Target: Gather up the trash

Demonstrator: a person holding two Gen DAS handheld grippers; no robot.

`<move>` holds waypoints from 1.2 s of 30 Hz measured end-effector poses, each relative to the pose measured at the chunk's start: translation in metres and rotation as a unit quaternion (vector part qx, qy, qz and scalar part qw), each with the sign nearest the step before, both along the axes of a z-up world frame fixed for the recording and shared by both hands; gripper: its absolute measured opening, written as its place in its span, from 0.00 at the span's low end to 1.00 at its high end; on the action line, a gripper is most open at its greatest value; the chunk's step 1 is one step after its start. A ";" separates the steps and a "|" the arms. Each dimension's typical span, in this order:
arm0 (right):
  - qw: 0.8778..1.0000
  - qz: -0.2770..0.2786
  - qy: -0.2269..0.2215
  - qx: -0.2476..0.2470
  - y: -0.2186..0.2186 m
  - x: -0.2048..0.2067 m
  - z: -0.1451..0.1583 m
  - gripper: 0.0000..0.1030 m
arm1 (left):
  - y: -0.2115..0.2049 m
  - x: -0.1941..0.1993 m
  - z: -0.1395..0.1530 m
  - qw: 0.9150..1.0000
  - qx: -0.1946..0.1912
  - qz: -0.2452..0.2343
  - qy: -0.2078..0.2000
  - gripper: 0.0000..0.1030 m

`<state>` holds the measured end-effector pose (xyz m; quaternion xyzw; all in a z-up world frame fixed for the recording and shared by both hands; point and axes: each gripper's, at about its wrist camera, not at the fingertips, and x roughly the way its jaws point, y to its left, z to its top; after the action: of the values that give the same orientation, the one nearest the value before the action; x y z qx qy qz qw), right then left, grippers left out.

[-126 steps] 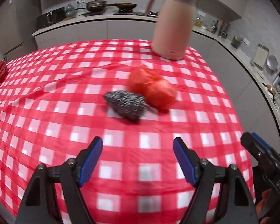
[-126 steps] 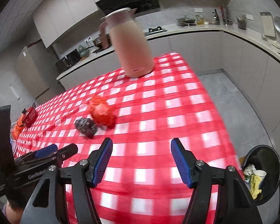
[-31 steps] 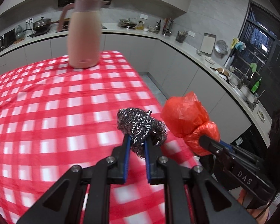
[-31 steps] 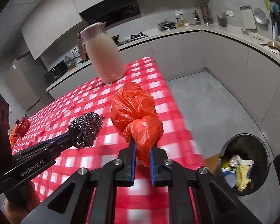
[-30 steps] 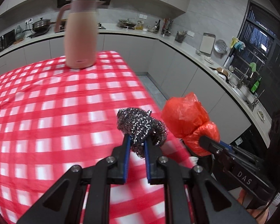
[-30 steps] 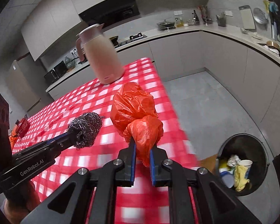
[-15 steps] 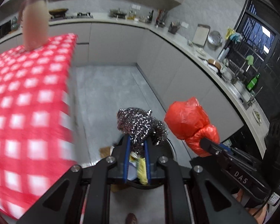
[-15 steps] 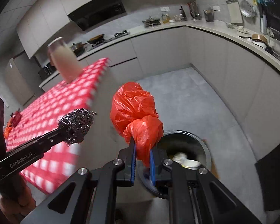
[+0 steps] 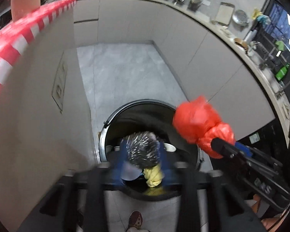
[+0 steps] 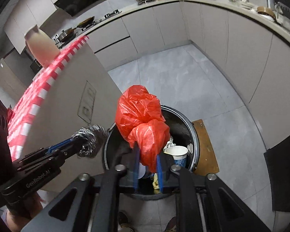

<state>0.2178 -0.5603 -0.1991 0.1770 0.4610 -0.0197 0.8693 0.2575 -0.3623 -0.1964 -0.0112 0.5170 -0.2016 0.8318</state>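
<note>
grey kitchen floor, one bin (image 10: 191, 124), left tongs (image 9: 142, 154) blurred around one scourer (image 9: 141, 149), grip unclear, right tongs (image 10: 147, 159) pinching one red bag (image 10: 139, 114)

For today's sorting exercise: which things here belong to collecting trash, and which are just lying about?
Job:
crumpled red plastic bag, in the right tongs
grey steel-wool scourer, between the blurred left tongs
round black bin

Lying about:
pink jug
red-checked tablecloth
brown mat

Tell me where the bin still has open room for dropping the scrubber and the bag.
In the bin, the far side under the back rim looks dark and open. The near side is crowded: paper cup, crumpled white paper and a yellow rag. The steel wool and red bag hang above it.
</note>
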 end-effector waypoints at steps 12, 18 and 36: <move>0.999 0.002 -0.046 0.003 -0.014 -0.016 0.067 0.53 | 0.009 -0.016 0.086 0.998 0.010 0.052 -0.029 0.73; 0.999 0.019 -0.029 0.003 0.005 -0.036 0.084 0.55 | 0.043 -0.050 0.131 0.997 0.008 0.065 -0.048 0.73; 0.994 -0.005 -0.095 -0.059 0.185 -0.238 0.172 0.78 | 0.204 -0.227 0.204 0.982 0.054 0.070 -0.166 0.85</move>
<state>-0.0206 -0.3753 -0.0274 0.1293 0.3734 -0.0344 0.9180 0.0306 -0.1586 0.0074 0.0311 0.3799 -0.1143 0.9174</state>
